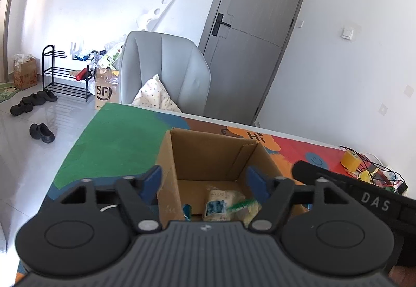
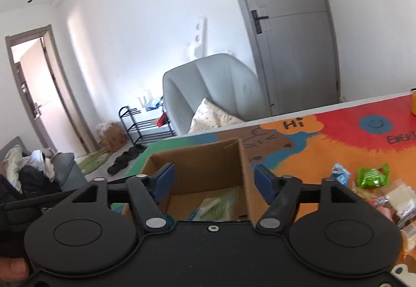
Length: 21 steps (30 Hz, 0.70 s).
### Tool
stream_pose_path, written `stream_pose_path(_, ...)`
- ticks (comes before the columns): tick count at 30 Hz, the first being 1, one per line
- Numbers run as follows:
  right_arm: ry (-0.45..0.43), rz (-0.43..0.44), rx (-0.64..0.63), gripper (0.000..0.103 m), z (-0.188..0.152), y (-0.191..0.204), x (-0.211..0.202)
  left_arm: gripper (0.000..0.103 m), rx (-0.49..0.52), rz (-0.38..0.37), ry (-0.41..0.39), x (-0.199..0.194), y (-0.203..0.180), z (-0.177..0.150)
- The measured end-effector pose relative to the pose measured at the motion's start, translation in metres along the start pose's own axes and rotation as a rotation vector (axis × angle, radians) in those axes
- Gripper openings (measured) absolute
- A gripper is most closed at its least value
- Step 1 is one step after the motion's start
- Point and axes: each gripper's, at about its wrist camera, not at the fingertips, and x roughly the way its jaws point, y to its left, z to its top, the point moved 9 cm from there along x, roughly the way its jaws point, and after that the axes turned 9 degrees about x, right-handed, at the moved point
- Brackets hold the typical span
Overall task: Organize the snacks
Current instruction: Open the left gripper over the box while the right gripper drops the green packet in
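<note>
Colourful table mat (image 2: 338,136): carries an open cardboard box (image 1: 208,154). Left gripper (image 1: 205,183) and right gripper (image 2: 213,180), both spread and empty, above the box. Left view alone: tape roll (image 1: 351,159). Right view alone: loose snack packets (image 2: 371,176) beside the box; others lie inside.

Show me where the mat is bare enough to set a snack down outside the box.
Bare: the green patch left of the box, and the orange-red stretch between the box and the far edge. Crowded: the snack pile to the right, and the tape and wires at the far right corner.
</note>
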Motion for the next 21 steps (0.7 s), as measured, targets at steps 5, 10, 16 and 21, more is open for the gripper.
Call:
stream_pose_path(5,-0.004,-0.037,0.027,0.072,-0.003,-0.018,-0.012,0.087,0.007,-0.007,-0.009,-0.002,-0.006,-0.002)
stream_pose_path(10,-0.012,-0.077,0.051,0.074,-0.009,-0.041,-0.029,0.093,0.029,-0.031,0.001,-0.001,-0.022,-0.006)
stream_pose_path(16,-0.014,-0.110,0.088,0.077,-0.012,-0.068,-0.047,0.095,0.062,-0.054,0.046,0.005,-0.045,-0.017)
stream_pose_path(21,-0.018,-0.125,0.115,0.085,-0.016,-0.087,-0.060,0.096,0.069,-0.069,0.080,0.007,-0.061,-0.025)
